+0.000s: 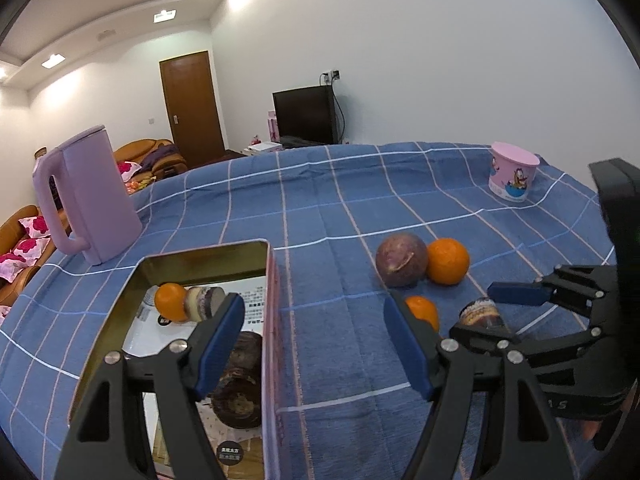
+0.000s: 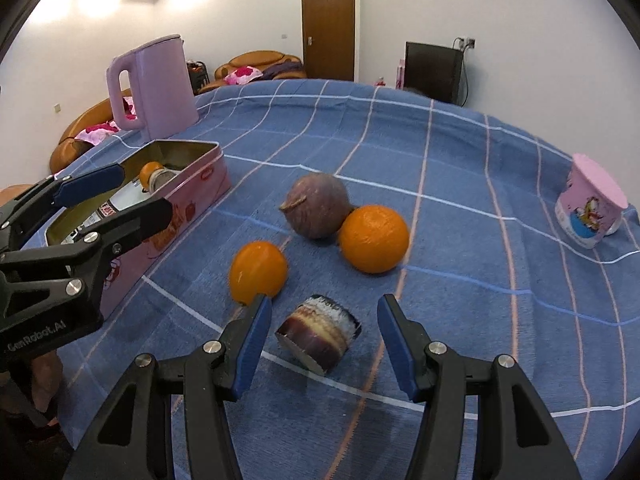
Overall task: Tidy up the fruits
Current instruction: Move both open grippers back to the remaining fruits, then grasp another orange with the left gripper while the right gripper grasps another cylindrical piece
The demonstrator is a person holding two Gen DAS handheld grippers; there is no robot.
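My right gripper (image 2: 324, 302) is open and low over the blue checked cloth. A cut purple-brown fruit piece (image 2: 320, 332) lies between its pads, with a gap on each side. Just beyond lie a small orange (image 2: 258, 272), a bigger orange (image 2: 374, 238) and a round purple fruit (image 2: 318, 210) that touches the bigger orange. My left gripper (image 1: 314, 340) is open and holds nothing, hanging over the right rim of the open pink tin (image 1: 270, 300). Inside the tin are an orange (image 1: 172, 302), a cut piece (image 1: 204, 304) and a dark brown root-like piece (image 1: 240, 384).
A lilac kettle (image 1: 92, 196) stands behind the tin. A pink cartoon cup (image 1: 512, 172) sits upside down near the far right edge of the table. The far cloth (image 1: 320, 188) is bare. Off the table are sofas, a door and a dark screen.
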